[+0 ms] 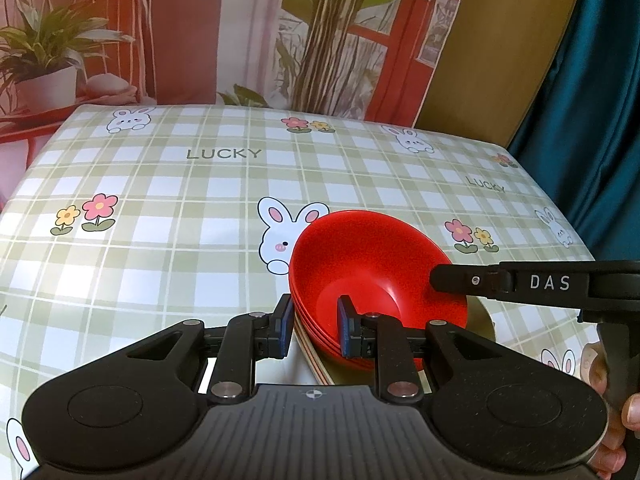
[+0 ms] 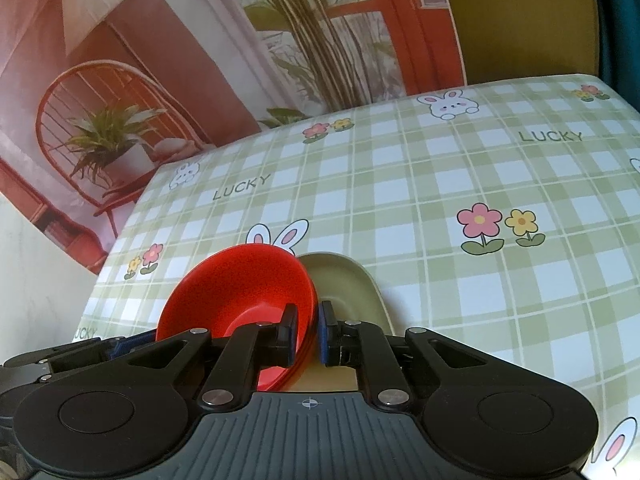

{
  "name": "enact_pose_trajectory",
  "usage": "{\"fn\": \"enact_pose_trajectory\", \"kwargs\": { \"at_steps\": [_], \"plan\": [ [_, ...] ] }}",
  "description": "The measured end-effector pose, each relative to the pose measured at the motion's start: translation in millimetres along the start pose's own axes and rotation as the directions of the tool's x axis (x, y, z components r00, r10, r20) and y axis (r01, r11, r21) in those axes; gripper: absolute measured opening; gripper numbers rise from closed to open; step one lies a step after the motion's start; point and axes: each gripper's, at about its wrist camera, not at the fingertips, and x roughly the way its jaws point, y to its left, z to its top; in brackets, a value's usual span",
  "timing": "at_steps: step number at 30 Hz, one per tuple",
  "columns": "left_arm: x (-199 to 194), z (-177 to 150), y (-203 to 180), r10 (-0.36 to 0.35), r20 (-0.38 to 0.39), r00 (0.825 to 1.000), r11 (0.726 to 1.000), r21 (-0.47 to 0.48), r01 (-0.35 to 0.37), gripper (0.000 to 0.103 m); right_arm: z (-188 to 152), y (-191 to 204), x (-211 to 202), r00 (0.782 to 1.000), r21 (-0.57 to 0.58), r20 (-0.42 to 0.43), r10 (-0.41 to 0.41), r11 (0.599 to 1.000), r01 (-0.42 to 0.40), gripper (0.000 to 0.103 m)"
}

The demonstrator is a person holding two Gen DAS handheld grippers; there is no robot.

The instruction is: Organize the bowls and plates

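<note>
A nested stack of red bowls stands tilted on a pile of olive plates near the table's front edge. My left gripper is shut on the stack's near rim, one pad inside and one outside. My right gripper comes in from the right onto the far rim. In the right wrist view, the right gripper is shut on the rim of the red bowls, and the olive plate shows just beyond. One of the left gripper's fingers shows at lower left.
The table wears a green checked cloth printed with rabbits and flowers. A printed backdrop with plants and a red chair hangs behind, and a teal curtain hangs at the right. A person's hand holds the right gripper's handle.
</note>
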Motion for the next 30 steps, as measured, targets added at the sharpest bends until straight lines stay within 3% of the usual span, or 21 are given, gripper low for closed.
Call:
{"fn": "enact_pose_trajectory", "kwargs": {
  "at_steps": [16,17,19,28,30],
  "plan": [
    [0.9,-1.8,0.5,0.009,-0.004,1.000,1.000,-0.011,-0.009,0.026,-2.1,1.3,-1.7,1.000,-0.020,-0.008,-0.005,1.000,0.005,0.012],
    [0.4,-1.8,0.6,0.010,-0.003,1.000,1.000,-0.011,-0.010,0.028,-2.0,1.4,-3.3,1.000,-0.024,-0.004,-0.011,1.000,0.011,0.015],
    [-1.9,-1.5,0.4,0.010,0.004,1.000,1.000,-0.013,-0.010,0.042,-1.2,0.5,-6.4,1.000,-0.030,0.007,-0.019,0.999,0.019,0.018],
    [-17.7,1.7,-11.5,0.037,0.056,0.998,0.999,0.020,-0.038,0.064,-0.6,-9.1,-21.8,0.998,-0.035,0.042,-0.046,0.998,0.047,0.033],
    [-20.8,1.9,-13.8,0.043,0.066,0.997,0.999,0.027,-0.045,0.065,-0.3,-11.6,-26.7,0.998,-0.028,0.053,-0.043,0.999,0.045,0.050]
  ]
}}
